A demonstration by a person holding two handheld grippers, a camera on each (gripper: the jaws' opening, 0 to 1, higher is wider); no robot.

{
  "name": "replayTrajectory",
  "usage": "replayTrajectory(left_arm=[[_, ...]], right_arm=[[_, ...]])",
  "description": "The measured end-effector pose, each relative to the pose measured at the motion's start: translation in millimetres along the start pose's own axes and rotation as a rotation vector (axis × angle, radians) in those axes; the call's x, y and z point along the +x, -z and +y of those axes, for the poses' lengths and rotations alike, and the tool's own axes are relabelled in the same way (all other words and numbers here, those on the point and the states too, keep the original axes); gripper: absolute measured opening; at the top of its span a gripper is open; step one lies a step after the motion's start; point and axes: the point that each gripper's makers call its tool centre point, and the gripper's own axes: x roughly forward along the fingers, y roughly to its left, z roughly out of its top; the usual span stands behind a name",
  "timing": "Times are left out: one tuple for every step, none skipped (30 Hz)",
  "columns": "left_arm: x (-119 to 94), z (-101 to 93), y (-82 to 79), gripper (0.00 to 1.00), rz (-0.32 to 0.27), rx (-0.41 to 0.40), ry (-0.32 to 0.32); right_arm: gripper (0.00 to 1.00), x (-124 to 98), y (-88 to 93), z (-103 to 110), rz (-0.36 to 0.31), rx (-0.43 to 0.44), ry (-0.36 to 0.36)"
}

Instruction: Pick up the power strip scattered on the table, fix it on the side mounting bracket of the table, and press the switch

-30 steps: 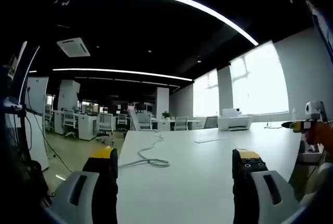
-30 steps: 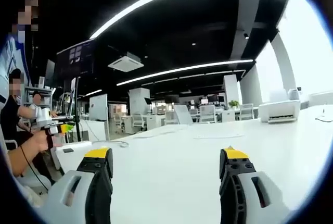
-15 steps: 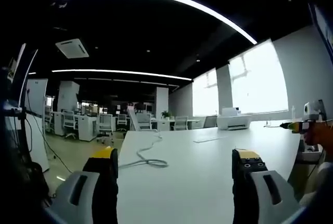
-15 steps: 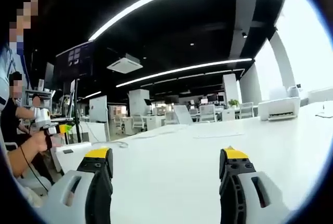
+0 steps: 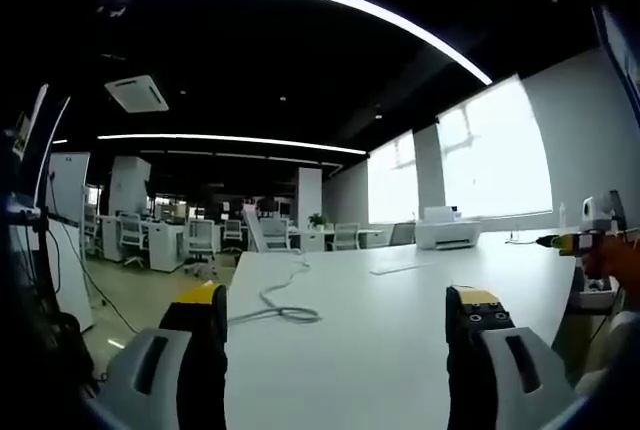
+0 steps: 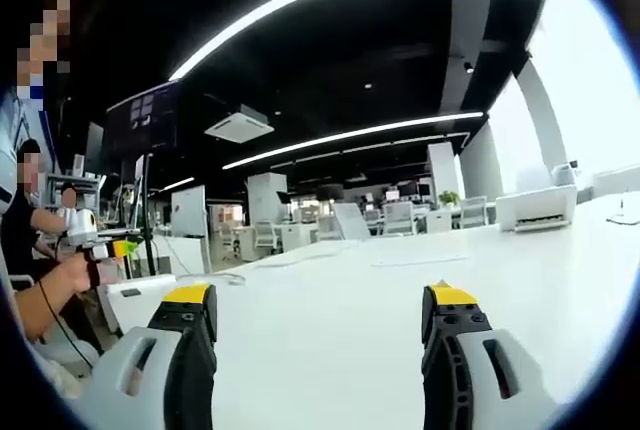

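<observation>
Two grippers we note above one white table [image 5: 400, 340], which serves as our landmark. In the left gripper view, left of the table's near corner, office desks and chairs [image 5: 160, 240] stand far off; on the table a pale cable [image 5: 285, 305] loops, and farther along lies a flat white strip [image 5: 400, 269], likely the power strip. A printer [image 5: 448, 233] sits at the table's far end. The left gripper [image 5: 335, 320] gapes, holding nothing. The right gripper [image 6: 318, 320] likewise gapes over the table.
</observation>
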Motion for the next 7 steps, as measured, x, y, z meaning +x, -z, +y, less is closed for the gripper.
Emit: replayTrajectory(left_arm=[[-0.1,-0.1,0.4,0.94,0.001,-0.001,0.000],[-0.4,0.0,0.4,0.94,0.000,-0.002,0.000],[-0.7,0.0,0.4,0.94,-0.001,-0.003,0.001],[-1.0,-0.1,0.8,0.94,-0.001,-0.004,0.001],[-1.1,-0.2,1.1,0.94,0.000,-0.005,0.002],[-1.2,-0.5,2.0,0.94,0.003,-0.005,0.004],[-1.2,-0.5,2.2,0.94,0.004,-0.005,0.004]], right_arm=[[0.80,0.3,0.3,0.1,0.000,0.002,0.000],[0.80,0.5,0.4,0.4,0.000,0.002,-0.001],[0.80,0.9,0.5,1.0,0.000,0.002,-0.002],[0.80,1.3,0.7,1.9,0.000,0.002,-0.004],[0.80,1.5,0.9,2.2,0.000,0.002,-0.005],[0.80,1.8,1.1,2.8,0.000,0.002,-0.006],[0.80,2.1,1.2,3.0,0.000,0.003,-0.007]])
